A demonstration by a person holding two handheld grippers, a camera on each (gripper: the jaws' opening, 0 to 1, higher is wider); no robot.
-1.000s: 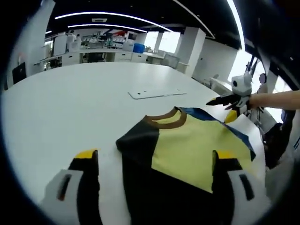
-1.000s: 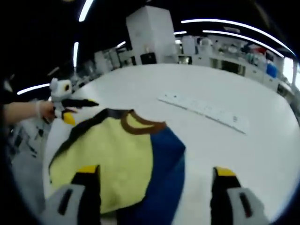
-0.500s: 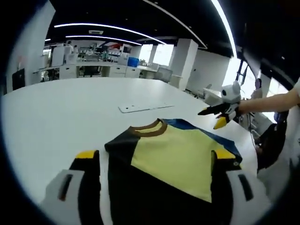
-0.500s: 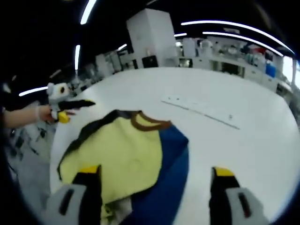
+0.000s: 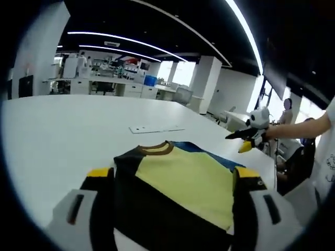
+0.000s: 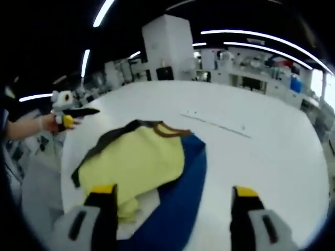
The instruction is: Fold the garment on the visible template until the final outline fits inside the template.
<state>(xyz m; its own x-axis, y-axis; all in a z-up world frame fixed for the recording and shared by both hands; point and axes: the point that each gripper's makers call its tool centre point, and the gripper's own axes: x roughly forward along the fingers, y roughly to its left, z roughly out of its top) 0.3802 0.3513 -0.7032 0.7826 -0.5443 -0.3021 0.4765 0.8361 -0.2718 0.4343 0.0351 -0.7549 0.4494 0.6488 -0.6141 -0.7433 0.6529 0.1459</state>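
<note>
My left gripper point(image 5: 167, 180) and right gripper point(image 6: 170, 196) both hang wide apart, holding nothing, above the shirt point(image 6: 141, 162) lying on the white table point(image 6: 261, 157), near its edge.

At your twelve o'clock, a flat white rectangular strip point(image 5: 156, 128) lies on the broad white table point(image 5: 63, 125).

We stand in an open-plan lab: a broad white counter point(image 5: 63, 130), equipment-crowded workbenches point(image 5: 104, 83) at eleven o'clock, white pillars point(image 6: 167, 47) and ceiling light strips point(image 5: 120, 42).
</note>
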